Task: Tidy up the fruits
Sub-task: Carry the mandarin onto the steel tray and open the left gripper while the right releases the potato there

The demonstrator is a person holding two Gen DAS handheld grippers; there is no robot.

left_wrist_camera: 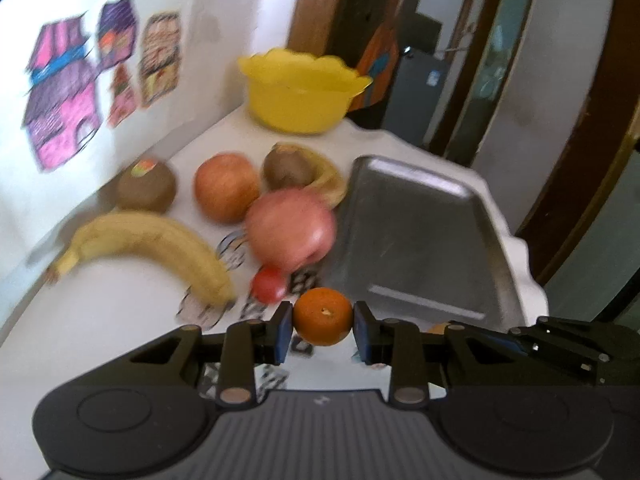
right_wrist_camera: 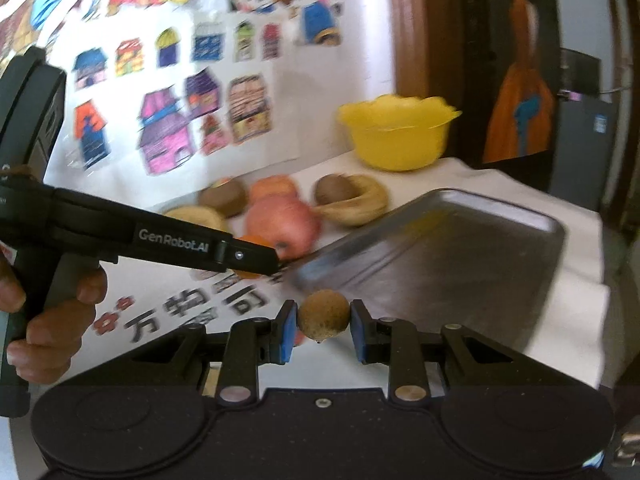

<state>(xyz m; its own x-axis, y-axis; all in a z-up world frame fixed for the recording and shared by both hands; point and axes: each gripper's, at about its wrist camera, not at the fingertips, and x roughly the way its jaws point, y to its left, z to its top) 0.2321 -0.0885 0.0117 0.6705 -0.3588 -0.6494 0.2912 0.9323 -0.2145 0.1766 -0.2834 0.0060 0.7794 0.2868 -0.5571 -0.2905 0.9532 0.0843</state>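
The left gripper (left_wrist_camera: pixel 322 322) clamps an orange (left_wrist_camera: pixel 322 316). The right gripper (right_wrist_camera: pixel 324 322) clamps a small brown fruit (right_wrist_camera: pixel 324 314). "GenRobot.AI" reads on the left finger (right_wrist_camera: pixel 176 238).

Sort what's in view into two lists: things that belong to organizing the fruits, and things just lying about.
Belongs to the job:
- small orange in the left gripper
- small brown fruit in the right gripper
- apples, bananas, kiwis, small red fruit
- metal tray, empty
- yellow bowl

Just lying about:
- house drawings on the wall
- printed tablecloth

yellow bowl (left_wrist_camera: pixel 300 92), grey tray (left_wrist_camera: pixel 412 240), orange tangerine (left_wrist_camera: pixel 323 316)
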